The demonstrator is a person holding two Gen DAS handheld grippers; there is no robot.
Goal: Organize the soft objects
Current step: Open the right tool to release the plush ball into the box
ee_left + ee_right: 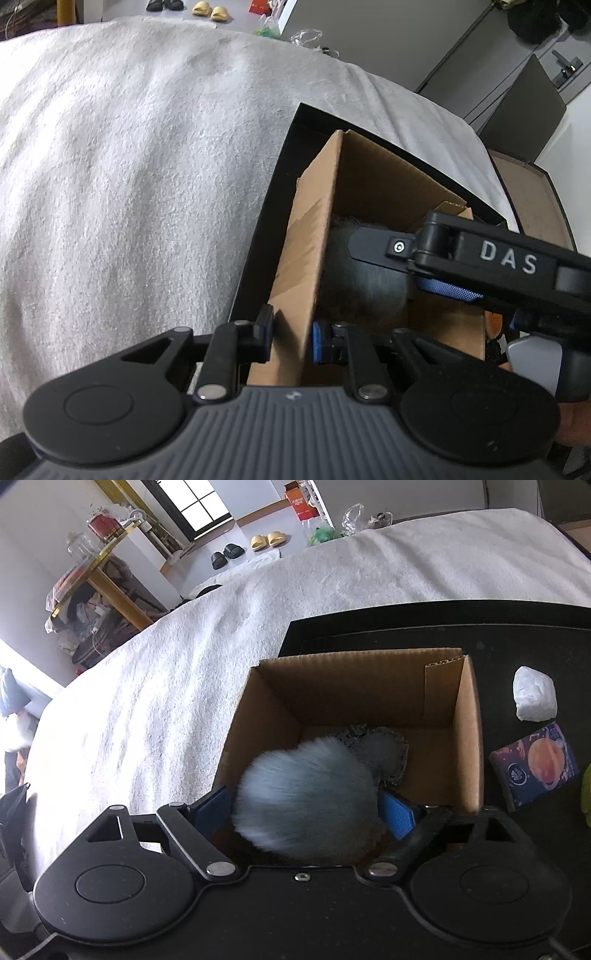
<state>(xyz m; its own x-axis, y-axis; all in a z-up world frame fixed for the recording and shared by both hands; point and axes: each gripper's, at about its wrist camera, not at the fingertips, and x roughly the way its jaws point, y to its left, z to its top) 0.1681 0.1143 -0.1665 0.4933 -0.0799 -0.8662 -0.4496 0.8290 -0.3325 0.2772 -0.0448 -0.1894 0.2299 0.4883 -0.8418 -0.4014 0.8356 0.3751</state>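
We hold the left gripper at the near left wall of the cardboard box, its jaws closed on that wall: one finger sits outside the cardboard and the blue pad inside. The box stands on a black tray that lies on a surface draped in white towelling cloth.

Our right gripper reaches over the near edge of the same box. Its jaws stand fairly wide apart, with a fluffy grey pom-pom between the blue pads; the fur brushes both, but we cannot tell whether they press on it. The pom-pom hangs over the near part of the box's inside, slightly blurred. Behind it, on the box floor, lies a dark grey knitted piece.

On the tray to the right of the box rest a crumpled white wad and, just nearer us, a small blue packet printed with an orange planet.

In the left wrist view, the right gripper crosses in from the right above the box opening.
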